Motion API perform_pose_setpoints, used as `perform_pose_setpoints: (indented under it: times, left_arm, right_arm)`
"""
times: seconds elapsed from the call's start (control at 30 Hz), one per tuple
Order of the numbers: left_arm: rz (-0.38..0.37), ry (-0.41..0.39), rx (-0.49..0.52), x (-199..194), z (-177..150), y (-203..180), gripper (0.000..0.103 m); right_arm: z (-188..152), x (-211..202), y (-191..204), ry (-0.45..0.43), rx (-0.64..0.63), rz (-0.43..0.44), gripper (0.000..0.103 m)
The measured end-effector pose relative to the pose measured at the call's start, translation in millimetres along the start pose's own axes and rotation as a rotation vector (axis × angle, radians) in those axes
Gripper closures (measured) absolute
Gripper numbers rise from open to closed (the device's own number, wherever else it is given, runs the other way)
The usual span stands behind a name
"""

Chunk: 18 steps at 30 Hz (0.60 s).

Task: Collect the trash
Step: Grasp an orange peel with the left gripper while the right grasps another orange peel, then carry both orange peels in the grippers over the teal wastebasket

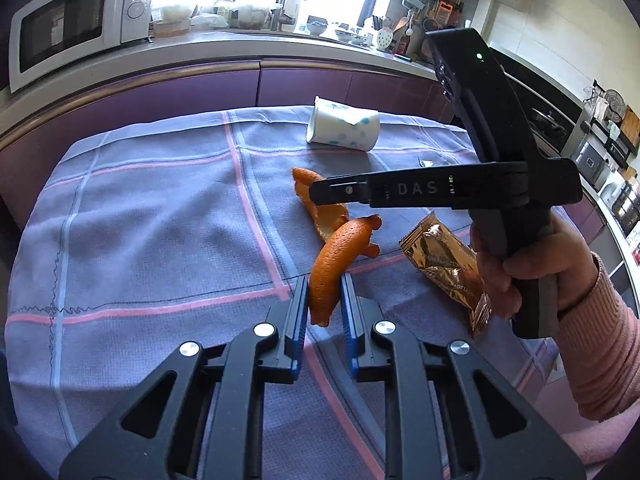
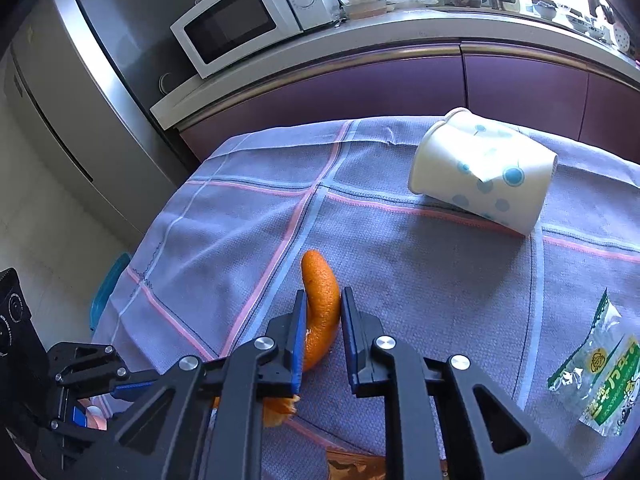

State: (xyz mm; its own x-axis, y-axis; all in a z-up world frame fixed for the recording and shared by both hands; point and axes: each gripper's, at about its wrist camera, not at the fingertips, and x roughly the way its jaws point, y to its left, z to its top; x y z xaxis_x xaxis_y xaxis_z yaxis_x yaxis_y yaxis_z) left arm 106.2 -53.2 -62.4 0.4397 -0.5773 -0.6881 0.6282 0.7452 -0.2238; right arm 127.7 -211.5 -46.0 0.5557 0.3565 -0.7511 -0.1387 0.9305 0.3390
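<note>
Lying on its side on the checked cloth (image 1: 140, 208), one paper cup (image 1: 343, 127) with blue dots had its open mouth turned toward the counter end with the microwave (image 1: 76, 20); whether it held anything could not be told.

Item: orange peel, near piece (image 1: 334, 264). Curved strip, long axis running away from the left gripper (image 1: 324, 300), far end bent right. Its near end stood between the blue pads (image 1: 298, 312); the jaws were narrowly apart, and contact could not be confirmed.

Item: orange peel, far piece (image 2: 322, 304). Long axis running away from the right gripper (image 2: 320, 320), its tip curling left. The jaws stood close on either side of it, the right pad (image 2: 347, 320) at its skin; a firm grip could not be told.

Item: gold snack wrapper (image 1: 448, 268), flat on the cloth beside the near peel, lengthwise toward the table edge.

Item: clear wrapper with green print (image 2: 596, 372), flat, well apart from the cup.
</note>
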Motion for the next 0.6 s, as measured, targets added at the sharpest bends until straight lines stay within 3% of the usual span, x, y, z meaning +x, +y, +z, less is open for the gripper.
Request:
perform_pose_setpoints:
  times: [0.33,0.6]
  left_arm:
    - [0.044,-0.063,-0.099,-45,-24,30,0.086]
    - [0.105,-0.110,-0.178,-82,-49,54,0.087]
  right_arm:
    - [-3,-23,8,-0.081,0.013,0.015,0.088]
    - [-8,-31,38,-0.110,-0.026,0.072,0.088]
